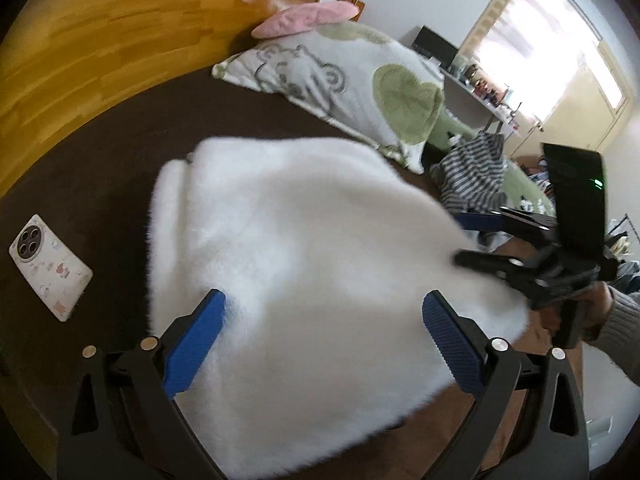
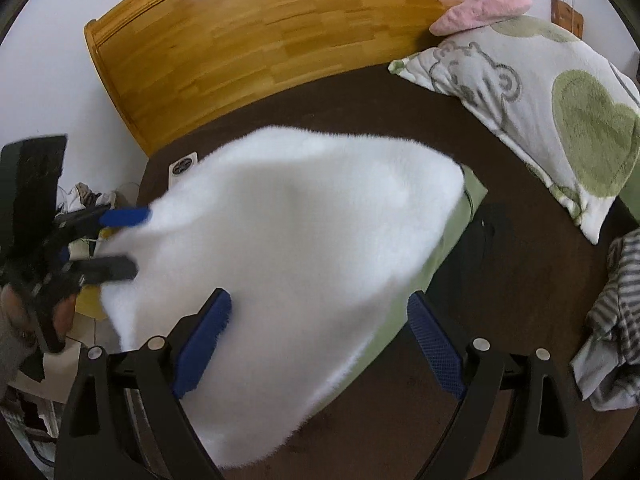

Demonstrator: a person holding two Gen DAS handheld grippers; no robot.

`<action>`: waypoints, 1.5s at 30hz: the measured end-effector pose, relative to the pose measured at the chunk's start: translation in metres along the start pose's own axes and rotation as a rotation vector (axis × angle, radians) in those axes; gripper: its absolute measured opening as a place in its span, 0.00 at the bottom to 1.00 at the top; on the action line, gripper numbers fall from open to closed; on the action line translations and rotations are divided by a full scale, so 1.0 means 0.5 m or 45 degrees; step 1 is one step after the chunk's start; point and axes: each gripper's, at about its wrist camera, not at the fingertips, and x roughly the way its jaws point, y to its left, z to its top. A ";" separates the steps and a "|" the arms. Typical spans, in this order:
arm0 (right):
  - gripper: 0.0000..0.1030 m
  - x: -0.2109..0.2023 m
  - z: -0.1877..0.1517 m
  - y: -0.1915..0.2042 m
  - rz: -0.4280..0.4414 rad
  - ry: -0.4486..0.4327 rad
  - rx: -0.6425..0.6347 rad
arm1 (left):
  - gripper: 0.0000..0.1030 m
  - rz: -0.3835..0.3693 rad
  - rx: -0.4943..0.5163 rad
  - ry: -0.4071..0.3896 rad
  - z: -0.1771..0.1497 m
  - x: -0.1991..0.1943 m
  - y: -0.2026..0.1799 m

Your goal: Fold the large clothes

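Note:
A white fluffy garment (image 1: 304, 248) lies bunched on the dark brown bed (image 1: 132, 152); the right wrist view shows the same garment (image 2: 304, 220). My left gripper (image 1: 324, 300) hovers over its near part, jaws wide apart, blue pads (image 1: 196, 344) not pressing the fabric. The right gripper (image 1: 468, 240) sits at the garment's right edge, held by a hand in a grey sleeve. From its own camera, the right gripper (image 2: 318, 300) also stands open above the garment. The left gripper (image 2: 136, 240) is at the garment's left edge, fingers spread.
A phone (image 1: 48, 268) lies on the bed at the left. A white and green pillow (image 1: 340, 88) and a pink cushion (image 1: 308, 20) rest by the wooden headboard (image 2: 280, 28). Striped clothing (image 2: 612, 320) is heaped at the right. Green fabric (image 2: 460, 220) shows under the garment.

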 end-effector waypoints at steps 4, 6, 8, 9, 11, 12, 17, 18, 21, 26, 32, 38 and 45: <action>0.86 0.004 -0.032 -0.014 0.031 0.000 0.066 | 0.93 0.033 -0.140 0.102 -0.016 0.036 0.063; 0.86 -0.001 -0.036 -0.010 0.016 -0.019 0.080 | 0.93 0.028 -0.130 0.071 -0.023 0.032 0.063; 0.86 -0.003 -0.031 -0.008 0.002 -0.023 0.071 | 0.93 0.075 -0.077 0.068 -0.022 0.026 0.041; 0.86 -0.004 -0.028 -0.008 0.000 -0.023 0.073 | 0.93 0.085 -0.077 0.067 -0.021 0.024 0.035; 0.86 -0.006 -0.024 -0.009 -0.005 -0.023 0.086 | 0.93 0.095 -0.093 0.054 -0.019 0.017 0.033; 0.86 -0.009 -0.021 -0.008 -0.013 -0.028 0.086 | 0.93 0.098 -0.100 0.046 -0.017 0.011 0.030; 0.86 -0.039 -0.005 0.003 -0.048 -0.035 0.105 | 0.93 0.140 -0.081 0.036 -0.001 -0.026 -0.004; 0.86 -0.053 -0.002 0.008 -0.054 -0.042 0.108 | 0.93 0.148 -0.071 0.031 0.001 -0.037 -0.014; 0.86 -0.094 0.004 0.019 -0.077 -0.072 0.110 | 0.94 0.178 -0.054 0.019 0.014 -0.077 -0.048; 0.86 -0.202 0.013 0.050 -0.129 -0.144 0.111 | 0.94 0.262 -0.063 -0.045 0.035 -0.175 -0.108; 0.86 -0.352 0.004 0.081 -0.142 -0.200 0.122 | 0.94 0.308 -0.100 -0.111 0.036 -0.298 -0.197; 0.86 -0.497 -0.038 0.105 -0.142 -0.241 0.081 | 0.94 0.382 -0.140 -0.153 0.000 -0.407 -0.305; 0.88 -0.602 -0.136 0.129 -0.117 -0.222 0.018 | 0.94 0.476 -0.119 -0.145 -0.081 -0.470 -0.431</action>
